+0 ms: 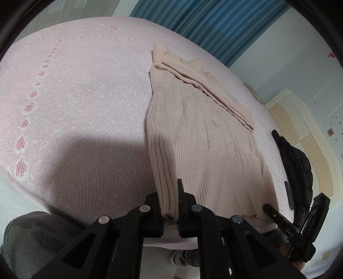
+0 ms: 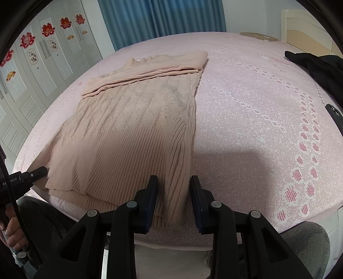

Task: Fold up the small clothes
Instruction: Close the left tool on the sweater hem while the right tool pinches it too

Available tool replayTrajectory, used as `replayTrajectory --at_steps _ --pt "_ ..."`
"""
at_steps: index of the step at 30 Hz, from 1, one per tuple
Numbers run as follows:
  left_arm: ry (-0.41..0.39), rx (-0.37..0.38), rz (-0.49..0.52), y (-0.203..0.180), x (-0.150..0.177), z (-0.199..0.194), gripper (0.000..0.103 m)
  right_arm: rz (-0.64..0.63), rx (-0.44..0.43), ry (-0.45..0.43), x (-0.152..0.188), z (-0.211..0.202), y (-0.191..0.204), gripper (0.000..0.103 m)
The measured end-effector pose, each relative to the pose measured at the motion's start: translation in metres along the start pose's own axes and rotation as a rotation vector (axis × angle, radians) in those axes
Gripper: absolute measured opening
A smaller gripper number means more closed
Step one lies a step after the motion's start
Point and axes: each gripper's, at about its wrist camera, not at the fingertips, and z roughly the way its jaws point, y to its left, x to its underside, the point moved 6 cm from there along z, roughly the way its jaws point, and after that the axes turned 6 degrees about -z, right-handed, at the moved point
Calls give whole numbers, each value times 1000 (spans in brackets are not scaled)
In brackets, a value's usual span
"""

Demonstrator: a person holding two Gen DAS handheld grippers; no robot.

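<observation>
**Sweater pinched at both hem corners, length running away across the bed**

Sweater first: a pale pink knit lying flat on the bed, sleeves already folded across the chest. Its ribbed hem sits at the near edge, right at both tools. The left gripper has its fingers clamped on a raised ridge of hem at the sweater's left corner. The right gripper straddles the right hem corner; its fingers stand somewhat apart, with the folded edge between them, and whether the pads press the cloth I cannot tell.

Both hands are about equally near, one per corner. The long axis runs straight away from the fingers, hem near and collar far, so the likely next fold carries the hem forward towards the collar.

Beyond, a dark jacket lies on the bed's right side, well apart; blue curtains hang behind.
</observation>
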Motion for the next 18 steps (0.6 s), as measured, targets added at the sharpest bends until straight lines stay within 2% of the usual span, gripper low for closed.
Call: replayTrajectory --at_steps 18 --pt "5 0 -9 0 -1 0 8 -2 1 0 0 0 0 30"
